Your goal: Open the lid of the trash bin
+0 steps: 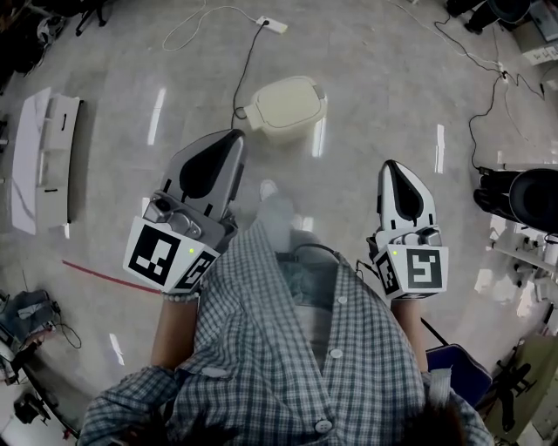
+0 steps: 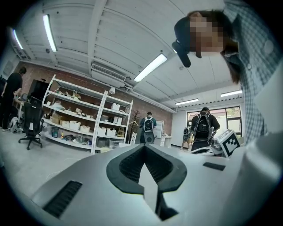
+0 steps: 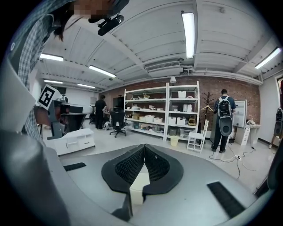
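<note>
The bin stands on the floor, cream-coloured, with its lid lying flat and shut on top. Both grippers are held on the person's side of the bin and apart from it, touching neither bin nor lid.

The left gripper has its tip near the bin's lower left corner, the closer of the two. Its own view shows its jaws pressed together at the tips with nothing between them.

The right gripper is lower and well off to the bin's right. Its jaws also meet at the tips and hold nothing.

A black cable runs from the bin's left side away to a white plug on the floor beyond it. A white shelf unit lies flat far to the bin's left. The person's shoe is just below the bin, between the grippers.

Each gripper view looks across the room at standing shelves.
</note>
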The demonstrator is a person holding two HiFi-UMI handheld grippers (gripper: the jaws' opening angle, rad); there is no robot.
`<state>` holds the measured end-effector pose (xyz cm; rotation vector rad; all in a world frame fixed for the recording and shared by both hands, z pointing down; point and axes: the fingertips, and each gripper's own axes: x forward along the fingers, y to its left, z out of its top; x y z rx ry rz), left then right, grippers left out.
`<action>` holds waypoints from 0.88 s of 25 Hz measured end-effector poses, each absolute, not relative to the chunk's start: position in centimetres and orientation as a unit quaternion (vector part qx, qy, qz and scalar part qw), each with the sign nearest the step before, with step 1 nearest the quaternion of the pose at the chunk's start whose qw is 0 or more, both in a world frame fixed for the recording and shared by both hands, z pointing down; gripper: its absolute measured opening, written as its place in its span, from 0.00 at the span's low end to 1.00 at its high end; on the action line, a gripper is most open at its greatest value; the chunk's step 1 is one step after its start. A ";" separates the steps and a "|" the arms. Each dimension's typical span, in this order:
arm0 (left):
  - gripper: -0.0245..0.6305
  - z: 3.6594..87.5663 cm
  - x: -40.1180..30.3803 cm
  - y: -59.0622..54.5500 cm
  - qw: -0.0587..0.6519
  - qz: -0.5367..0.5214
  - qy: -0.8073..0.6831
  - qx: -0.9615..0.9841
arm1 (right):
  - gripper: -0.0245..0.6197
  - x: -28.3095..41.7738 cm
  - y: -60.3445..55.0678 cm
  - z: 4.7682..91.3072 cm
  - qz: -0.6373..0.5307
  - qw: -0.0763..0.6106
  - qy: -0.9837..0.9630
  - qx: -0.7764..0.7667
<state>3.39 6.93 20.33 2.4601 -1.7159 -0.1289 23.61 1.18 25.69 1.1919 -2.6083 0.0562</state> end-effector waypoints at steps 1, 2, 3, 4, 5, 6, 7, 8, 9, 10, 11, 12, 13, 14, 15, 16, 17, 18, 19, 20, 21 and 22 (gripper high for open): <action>0.04 20.3 3.3 6.5 0.070 -0.044 -0.569 0.818 | 0.07 23.6 0.9 25.7 0.021 0.136 -0.900 0.414; 0.04 20.3 3.3 6.2 0.071 -0.044 -0.567 0.819 | 0.07 23.5 0.6 25.6 0.022 0.135 -0.900 0.414; 0.04 20.3 3.3 5.8 0.072 -0.045 -0.566 0.820 | 0.07 23.3 0.4 25.5 0.022 0.134 -0.900 0.414; 0.04 20.1 3.2 5.4 0.072 -0.045 -0.565 0.821 | 0.07 23.1 0.0 25.5 0.021 0.134 -0.901 0.412; 0.04 20.0 3.1 5.0 0.071 -0.045 -0.564 0.822 | 0.07 22.8 -0.4 25.4 0.020 0.134 -0.902 0.410; 0.04 19.9 2.9 4.5 0.070 -0.044 -0.562 0.823 | 0.07 22.4 -0.9 25.4 0.019 0.134 -0.903 0.408; 0.04 19.8 2.8 4.0 0.068 -0.043 -0.560 0.824 | 0.07 21.9 -1.3 25.3 0.020 0.134 -0.904 0.405; 0.04 19.7 2.6 3.6 0.066 -0.041 -0.559 0.826 | 0.07 21.4 -1.7 25.3 0.020 0.133 -0.906 0.401; 0.04 19.7 2.4 3.2 0.066 -0.038 -0.558 0.826 | 0.07 20.9 -2.0 25.3 0.019 0.133 -0.908 0.397; 0.04 19.8 2.1 2.8 0.066 -0.037 -0.559 0.826 | 0.07 20.4 -2.4 25.2 0.018 0.133 -0.909 0.394; 0.04 19.8 1.8 2.4 0.066 -0.037 -0.560 0.825 | 0.07 19.9 -2.8 25.2 0.017 0.133 -0.910 0.392; 0.04 19.7 1.4 2.0 0.067 -0.039 -0.561 0.824 | 0.07 19.5 -3.2 25.1 0.017 0.133 -0.910 0.392; 0.04 19.5 1.1 1.5 0.067 -0.041 -0.562 0.823 | 0.07 19.2 -3.7 24.9 0.016 0.132 -0.911 0.391; 0.04 19.4 0.8 1.0 0.066 -0.043 -0.563 0.823 | 0.07 18.9 -4.3 24.7 0.016 0.131 -0.911 0.391; 0.04 19.2 0.5 0.5 0.064 -0.043 -0.564 0.822 | 0.07 18.6 -4.8 24.5 0.014 0.130 -0.911 0.391; 0.04 19.1 0.2 0.0 0.062 -0.044 -0.564 0.822 | 0.07 18.3 -5.5 24.4 0.013 0.129 -0.911 0.392; 0.04 19.0 -0.2 -0.4 0.059 -0.044 -0.565 0.822 | 0.07 18.0 -6.1 24.3 0.013 0.128 -0.911 0.392; 0.04 18.9 -0.6 -0.9 0.058 -0.045 -0.566 0.821 | 0.07 17.7 -6.7 24.2 0.012 0.128 -0.911 0.391; 0.04 18.9 -1.0 -1.3 0.057 -0.046 -0.567 0.820 | 0.07 17.2 -7.2 24.2 0.012 0.128 -0.911 0.391; 0.04 18.9 -1.6 -1.6 0.057 -0.047 -0.570 0.819 | 0.07 16.8 -7.7 24.1 0.011 0.128 -0.912 0.389; 0.04 18.9 -2.1 -1.9 0.058 -0.047 -0.572 0.817 | 0.07 16.3 -8.1 24.1 0.011 0.129 -0.913 0.387; 0.04 18.9 -2.7 -2.1 0.060 -0.048 -0.575 0.814 | 0.07 15.8 -8.4 24.1 0.010 0.130 -0.914 0.385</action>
